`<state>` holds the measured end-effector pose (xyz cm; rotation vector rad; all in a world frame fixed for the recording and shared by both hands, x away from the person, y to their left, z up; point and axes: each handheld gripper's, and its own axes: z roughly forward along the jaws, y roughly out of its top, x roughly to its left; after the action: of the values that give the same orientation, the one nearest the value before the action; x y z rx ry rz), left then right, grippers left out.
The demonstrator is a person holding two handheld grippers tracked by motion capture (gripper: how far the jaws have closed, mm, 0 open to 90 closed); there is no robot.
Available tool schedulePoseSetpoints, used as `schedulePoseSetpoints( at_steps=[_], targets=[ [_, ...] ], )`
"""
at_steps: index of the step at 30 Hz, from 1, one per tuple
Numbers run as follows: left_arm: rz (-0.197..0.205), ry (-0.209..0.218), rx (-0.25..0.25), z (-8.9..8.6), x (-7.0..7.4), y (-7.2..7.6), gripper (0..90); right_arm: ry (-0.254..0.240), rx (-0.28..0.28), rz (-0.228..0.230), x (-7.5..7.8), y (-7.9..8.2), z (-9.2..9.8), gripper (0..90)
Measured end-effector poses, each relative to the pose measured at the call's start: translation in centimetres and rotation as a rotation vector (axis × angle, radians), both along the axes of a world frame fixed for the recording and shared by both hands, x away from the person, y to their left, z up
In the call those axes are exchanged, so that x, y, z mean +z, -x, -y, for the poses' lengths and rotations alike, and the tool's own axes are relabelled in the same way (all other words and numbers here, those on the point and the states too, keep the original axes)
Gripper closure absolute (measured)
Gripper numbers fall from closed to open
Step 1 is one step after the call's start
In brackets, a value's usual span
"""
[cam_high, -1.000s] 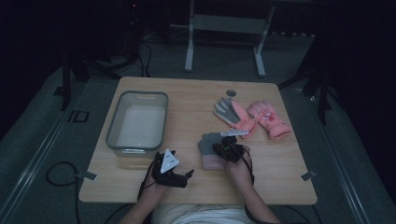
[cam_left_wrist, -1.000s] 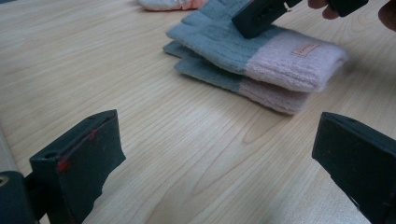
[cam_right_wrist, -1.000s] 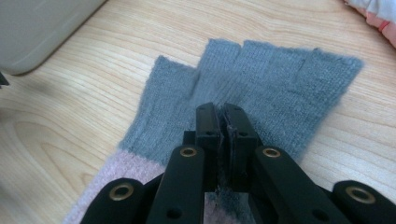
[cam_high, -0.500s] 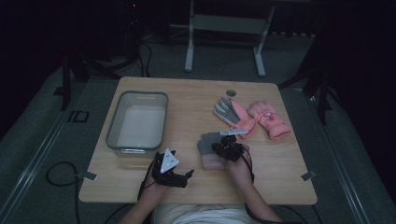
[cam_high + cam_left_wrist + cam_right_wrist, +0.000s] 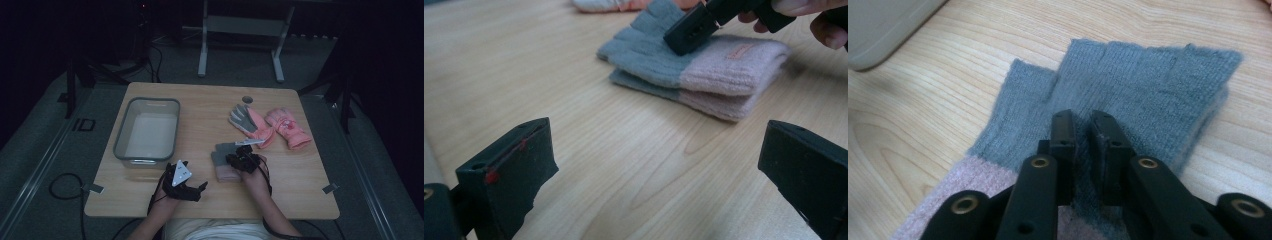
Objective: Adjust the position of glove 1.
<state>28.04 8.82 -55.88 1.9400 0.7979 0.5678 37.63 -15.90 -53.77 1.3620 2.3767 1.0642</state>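
Under the right gripper (image 5: 1083, 131), stacked gloves (image 5: 1128, 85) lie partly hidden.

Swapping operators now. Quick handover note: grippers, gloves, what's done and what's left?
Right gripper: jaws have just been opening, a narrow gap, tips on the stacked grey-and-pink gloves; no grip seen.
Left gripper: open, holding nothing, over bare table.
Clear bin: nothing in it.
Second pink pair: lies apart, far right.
Left, probably: move gloves into the bin.
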Motion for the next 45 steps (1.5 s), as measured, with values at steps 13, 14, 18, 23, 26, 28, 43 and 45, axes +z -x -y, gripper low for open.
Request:
schedulePoseSetpoints(
  at_steps=[13,14,18,23,26,28,43,45],
  targets=[
    [0.083,0.049,-0.131,1.5,1.5,0.1,5.2,-0.037,0.059,0.122,3.0,0.1,3.8,58.8],
    [0.063,0.051,-0.151,1.7,1.8,-0.1,5.2,-0.036,0.063,0.132,3.2,0.0,4.2,57.7],
    [-0.03,-0.003,-0.212,3.1,2.6,-1.1,5.9,-0.032,0.08,0.159,4.2,-1.0,5.1,57.5],
    [-0.045,-0.092,-0.353,5.4,2.8,-2.4,5.9,-0.034,0.089,0.163,4.8,-2.8,5.2,56.9],
    [-0.038,-0.13,-0.411,6.4,2.8,-3.1,8.3,-0.041,0.091,0.143,4.5,-3.9,4.8,55.8],
    [-0.037,-0.156,-0.447,6.8,2.7,-3.6,12.1,-0.036,0.097,0.126,3.9,-4.6,4.4,54.4],
    [0.021,-0.338,-0.509,8.2,1.3,-4.4,27.9,0.06,0.129,0.005,-0.4,-6.0,2.5,35.8],
    [0.036,-0.351,-0.507,8.2,1.2,-4.3,28.0,0.06,0.126,0.001,-0.6,-5.9,2.5,34.9]
  ],
)
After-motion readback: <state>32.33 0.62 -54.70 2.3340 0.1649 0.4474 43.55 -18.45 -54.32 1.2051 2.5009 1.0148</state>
